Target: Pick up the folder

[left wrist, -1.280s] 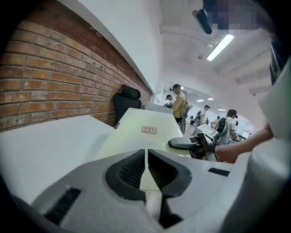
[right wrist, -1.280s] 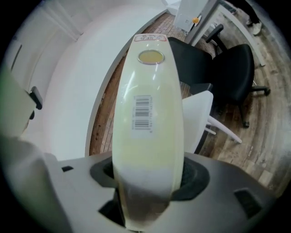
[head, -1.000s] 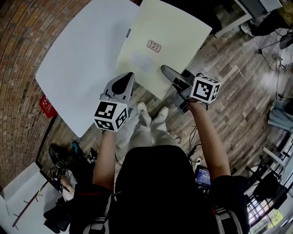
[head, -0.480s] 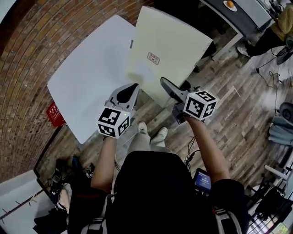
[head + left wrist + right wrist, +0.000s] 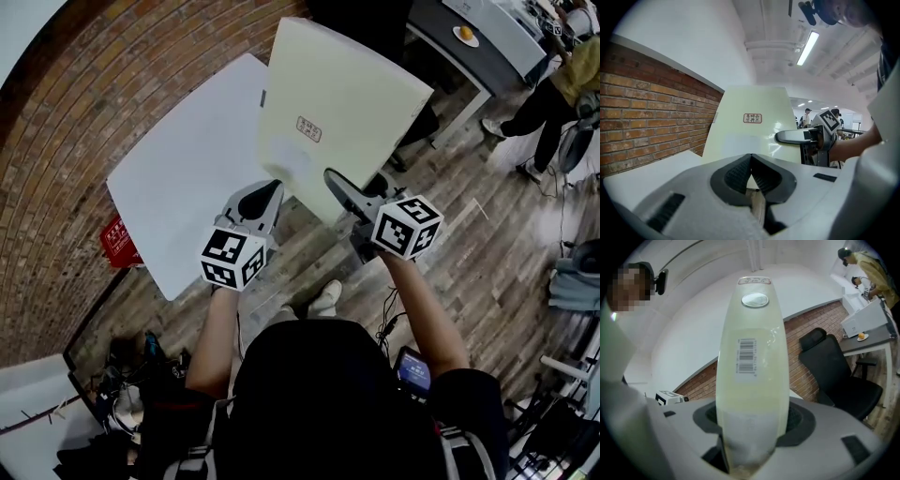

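Folder (image 5: 356, 84) label (image 5: 308, 128) print too small to read; pads of right claw (image 5: 333, 180) hidden behind folder.

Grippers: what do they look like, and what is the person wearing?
Both the left gripper and right gripper are pale grey shells with dark ribbed pads on the fingers. Each carries a white cube printed with black square markers. The person wears a black short-sleeved top.
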A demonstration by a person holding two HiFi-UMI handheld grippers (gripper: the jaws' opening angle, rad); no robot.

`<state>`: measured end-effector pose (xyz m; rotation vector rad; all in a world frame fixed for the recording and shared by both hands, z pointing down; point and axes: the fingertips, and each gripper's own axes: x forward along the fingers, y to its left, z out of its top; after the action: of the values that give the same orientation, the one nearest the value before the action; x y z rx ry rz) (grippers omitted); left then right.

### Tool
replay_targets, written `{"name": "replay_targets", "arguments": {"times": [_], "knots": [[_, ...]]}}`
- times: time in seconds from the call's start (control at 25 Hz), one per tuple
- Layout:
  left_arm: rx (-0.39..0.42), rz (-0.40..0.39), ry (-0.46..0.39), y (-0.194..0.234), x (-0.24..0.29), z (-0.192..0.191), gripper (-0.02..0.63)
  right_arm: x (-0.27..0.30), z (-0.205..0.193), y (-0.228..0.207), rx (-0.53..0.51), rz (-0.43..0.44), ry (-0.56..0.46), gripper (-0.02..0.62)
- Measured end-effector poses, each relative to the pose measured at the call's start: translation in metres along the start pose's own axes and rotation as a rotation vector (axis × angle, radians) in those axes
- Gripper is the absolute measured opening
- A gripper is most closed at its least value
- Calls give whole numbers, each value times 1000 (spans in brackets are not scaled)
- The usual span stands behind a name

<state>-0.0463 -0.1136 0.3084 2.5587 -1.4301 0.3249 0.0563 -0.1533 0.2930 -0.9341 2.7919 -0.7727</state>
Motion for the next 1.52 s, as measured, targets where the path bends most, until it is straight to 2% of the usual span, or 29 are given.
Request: {"name": "replay_targets", "arguments": {"times": [0.36,0.96,1.2,1.52], "knots": [[-1,5,-44,11,-49,9,18,1,7,52,-45,-1,-39,279],[14,3,-155,1,-155,23,18,-24,-2,163,-131,-17,-102,279],[14,-9,-193,-7,-189,25,18,-37,-8,193,-152,-40,-124,281],[-9,-39,-205,-18,-222,10,18,-54,-22,219,-158,-89,-133,281]]}}
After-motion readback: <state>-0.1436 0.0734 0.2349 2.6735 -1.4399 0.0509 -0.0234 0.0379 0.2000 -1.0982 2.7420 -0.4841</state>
